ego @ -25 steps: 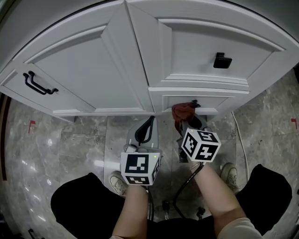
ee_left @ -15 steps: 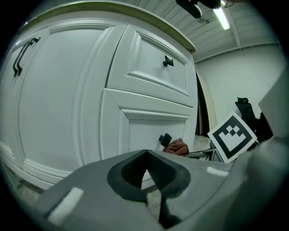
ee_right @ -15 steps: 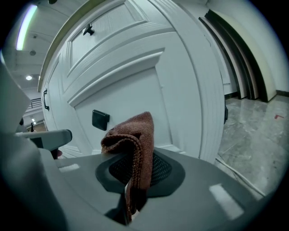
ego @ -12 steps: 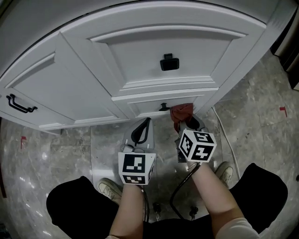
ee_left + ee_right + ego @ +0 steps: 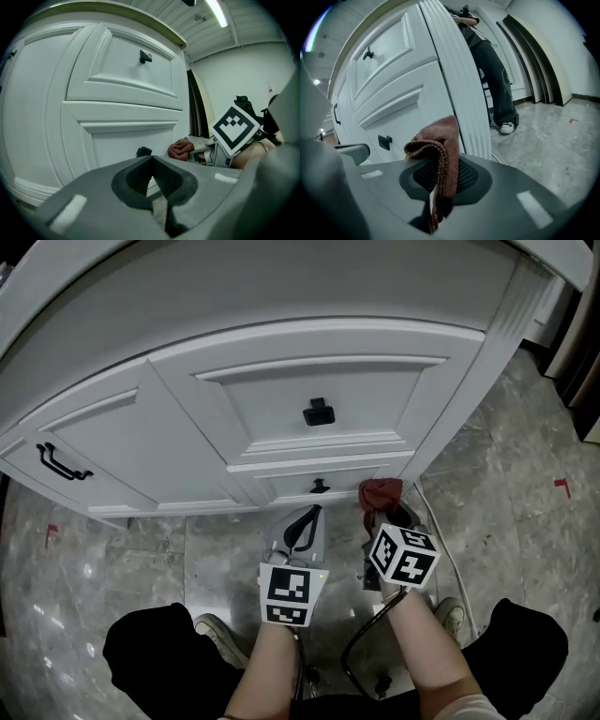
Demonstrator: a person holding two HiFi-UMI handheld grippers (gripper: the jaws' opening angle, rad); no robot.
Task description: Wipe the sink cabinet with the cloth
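Note:
The white sink cabinet [image 5: 281, 399] fills the top of the head view, with a black knob [image 5: 319, 412] on its big drawer and a smaller one [image 5: 320, 487] on the low drawer. My right gripper [image 5: 386, 512] is shut on a reddish-brown cloth [image 5: 380, 491], held against the low drawer's right end near the cabinet's fluted corner post [image 5: 459, 93]. The cloth [image 5: 438, 140] droops folded between the jaws of the right gripper [image 5: 440, 164]. My left gripper [image 5: 307, 514] hovers shut and empty just left of it, above the floor. From the left gripper [image 5: 151, 159] the cloth [image 5: 182, 149] shows to the right.
A black bar handle [image 5: 58, 463] is on the left cabinet door. Grey marble floor [image 5: 122, 549] lies below, with my shoes [image 5: 217, 629] and a cable [image 5: 361, 634]. A person [image 5: 492, 61] stands beyond the cabinet corner, beside dark panels [image 5: 534, 61] leaning on the wall.
The right gripper carried the cloth rightward along the low drawer, from beside its knob to the right corner. The left gripper followed alongside, still shut.

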